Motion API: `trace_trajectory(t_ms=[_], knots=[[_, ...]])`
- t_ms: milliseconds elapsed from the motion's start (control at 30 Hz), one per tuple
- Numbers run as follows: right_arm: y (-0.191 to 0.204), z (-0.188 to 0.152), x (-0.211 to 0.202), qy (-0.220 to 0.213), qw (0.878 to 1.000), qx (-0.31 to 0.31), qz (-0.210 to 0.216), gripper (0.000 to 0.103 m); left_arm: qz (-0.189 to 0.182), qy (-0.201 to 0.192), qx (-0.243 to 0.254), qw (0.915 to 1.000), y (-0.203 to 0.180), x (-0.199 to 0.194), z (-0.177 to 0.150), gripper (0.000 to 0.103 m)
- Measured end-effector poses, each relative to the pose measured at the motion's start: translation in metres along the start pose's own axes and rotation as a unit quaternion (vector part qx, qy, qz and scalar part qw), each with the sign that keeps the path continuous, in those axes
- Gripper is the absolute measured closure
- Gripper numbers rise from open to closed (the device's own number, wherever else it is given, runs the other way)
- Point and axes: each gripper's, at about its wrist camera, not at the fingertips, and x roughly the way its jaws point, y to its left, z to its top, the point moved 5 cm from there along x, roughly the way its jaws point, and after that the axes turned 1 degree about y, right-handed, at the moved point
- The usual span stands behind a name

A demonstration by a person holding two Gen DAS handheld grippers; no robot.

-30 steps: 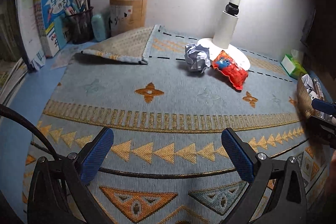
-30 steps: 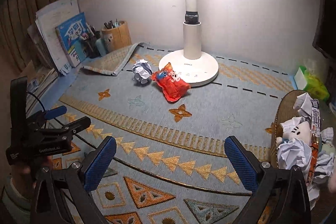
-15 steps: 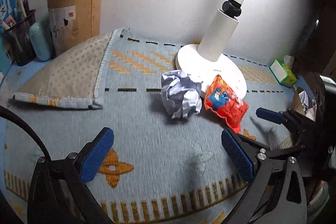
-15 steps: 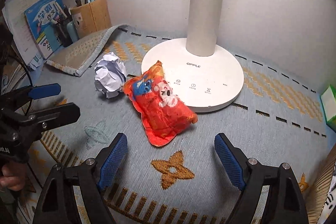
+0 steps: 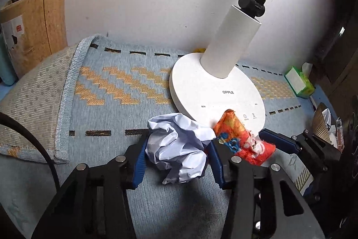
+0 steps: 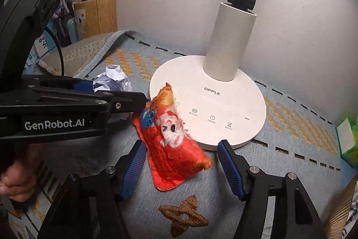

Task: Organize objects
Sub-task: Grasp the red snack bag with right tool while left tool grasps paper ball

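Note:
A crumpled white paper ball (image 5: 176,149) lies on the patterned blue mat (image 5: 125,86) in front of the lamp base. My left gripper (image 5: 178,146) is closing around it, and both blue pads touch its sides. Right beside it a red snack bag (image 6: 172,140) leans on the edge of the lamp base. My right gripper (image 6: 181,145) straddles the bag with its jaws closing; the left pad meets the bag, while the right pad stands a little off it. The right wrist view shows the left gripper's fingers (image 6: 129,101) on the paper ball (image 6: 111,80).
The white lamp base (image 5: 214,91) and its post stand just behind both objects. The mat's corner (image 5: 33,100) is folded over at the left, before a wooden pen holder (image 5: 33,26). A green tissue pack (image 5: 299,82) and a basket rim (image 5: 322,122) are at the right.
Both grippers have come forward and down to the lamp base. The left jaws went from wide to closed around the paper ball, and the right jaws narrowed around the snack bag.

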Motion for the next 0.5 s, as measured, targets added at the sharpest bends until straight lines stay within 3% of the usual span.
trace_trajectory(t_ms=[33,233,333,500], knots=[[0.001,-0.001,-0.001,-0.002,1.000,0.000,0.014,0.062,0.004,-0.003,0.000,1.0000,0.000,-0.001,0.000,0.058],[0.000,-0.008,-0.010,0.006,1.000,0.020,0.016,0.070,0.033,-0.010,-0.020,0.9992,0.004,-0.028,-0.020,0.059],[-0.006,-0.027,-0.030,0.054,0.997,0.060,0.008,0.080,0.070,-0.018,-0.007,0.9973,-0.002,-0.064,-0.048,0.059],[0.000,-0.068,-0.106,0.067,0.986,0.127,0.087,0.084,0.078,-0.026,-0.023,0.9963,-0.018,-0.127,-0.111,0.059]])
